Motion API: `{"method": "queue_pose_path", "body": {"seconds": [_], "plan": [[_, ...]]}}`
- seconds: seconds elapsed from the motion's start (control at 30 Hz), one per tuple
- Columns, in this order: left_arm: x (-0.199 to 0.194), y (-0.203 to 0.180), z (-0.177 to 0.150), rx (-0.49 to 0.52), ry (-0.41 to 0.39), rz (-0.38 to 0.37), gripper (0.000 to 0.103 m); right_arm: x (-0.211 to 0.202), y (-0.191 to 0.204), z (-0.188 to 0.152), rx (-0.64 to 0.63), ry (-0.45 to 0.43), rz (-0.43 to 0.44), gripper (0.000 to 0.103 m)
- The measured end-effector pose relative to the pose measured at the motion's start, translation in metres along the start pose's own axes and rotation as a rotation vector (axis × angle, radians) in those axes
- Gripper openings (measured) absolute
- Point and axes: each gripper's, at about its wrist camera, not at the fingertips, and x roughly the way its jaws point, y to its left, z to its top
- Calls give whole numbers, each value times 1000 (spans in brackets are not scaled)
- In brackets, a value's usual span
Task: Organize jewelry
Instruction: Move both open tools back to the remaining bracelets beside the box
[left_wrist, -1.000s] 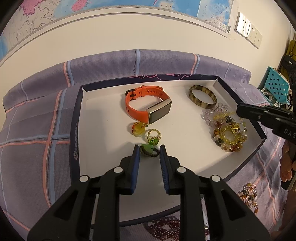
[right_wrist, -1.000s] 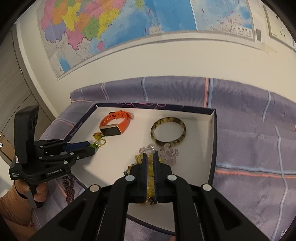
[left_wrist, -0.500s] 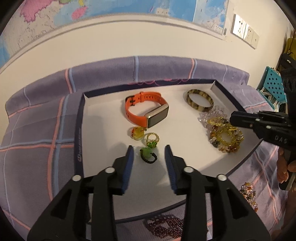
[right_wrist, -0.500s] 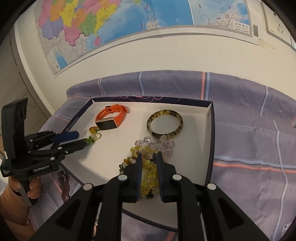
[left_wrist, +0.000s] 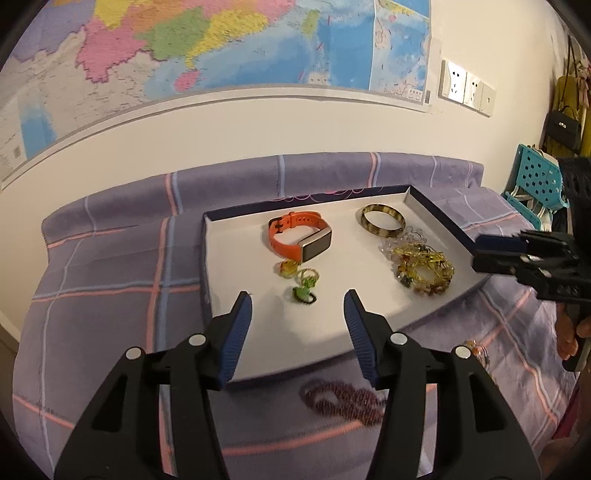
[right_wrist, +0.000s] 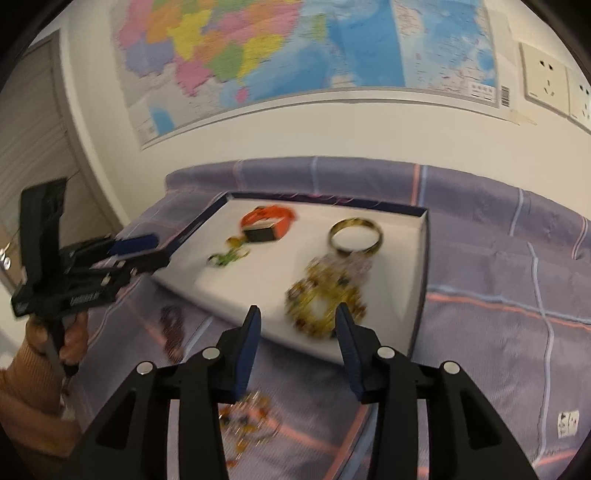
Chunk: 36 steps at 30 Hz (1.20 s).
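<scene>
Left gripper (left_wrist: 297, 306): jaws apart with nothing between the blue pads (left_wrist: 236, 332), having just been opening. Just beyond the fingertips, lying free on the white floor of the tray (left_wrist: 229, 280), a green ring (left_wrist: 303, 294); a little farther out, a beaded ring (left_wrist: 309, 275) and an amber ring (left_wrist: 287, 267); farther still, an orange smart band (left_wrist: 299, 238) near the far wall. Ahead and to the right of the right finger, a tortoiseshell bangle (left_wrist: 382, 221) and, nearer, a heap of yellow bead bracelets (left_wrist: 423, 267) touching a clear bead bracelet (left_wrist: 400, 240). Under and just in front of the fingers, outside the tray on the purple plaid cloth (left_wrist: 110, 266), a dark red bead string (left_wrist: 343, 400). Right gripper (right_wrist: 298, 322): jaws likewise parted and gripping nothing, having just been opening, the yellow bracelets (right_wrist: 321, 299) resting loose on the tray floor just past the fingertips. Beyond those, the bangle (right_wrist: 355, 236); ahead to the left, the orange band (right_wrist: 267, 225) and the small rings (right_wrist: 225, 256), blurred. Below the left finger, on the cloth outside the tray, a blurred orange and amber bead piece (right_wrist: 247, 417). At the right edge of the left wrist view, the other tool's tips at the tray's right rim, a hand (left_wrist: 574, 336) on its handle. On the wall behind, a map (left_wrist: 221, 48) and sockets (left_wrist: 467, 86).
</scene>
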Motion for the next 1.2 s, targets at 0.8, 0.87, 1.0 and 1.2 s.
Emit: {"method": "queue_pose_path", "body": {"seconds": [0.8,0.87,1.0,1.2], "plan": [[-27,2,-66,-56,57,-36,52,17,72,-68,-165,140,-82,45],[-27,1,-67,-54,57,-32,53,17,75,-69,-183,141,-97,45],[-27,1,-68,-54,62,-35,53,14,71,-71,-169,130,-116,27],[-26,1,-69,-57,65,-38,53,8,57,-72,-114,132,-103,7]]}}
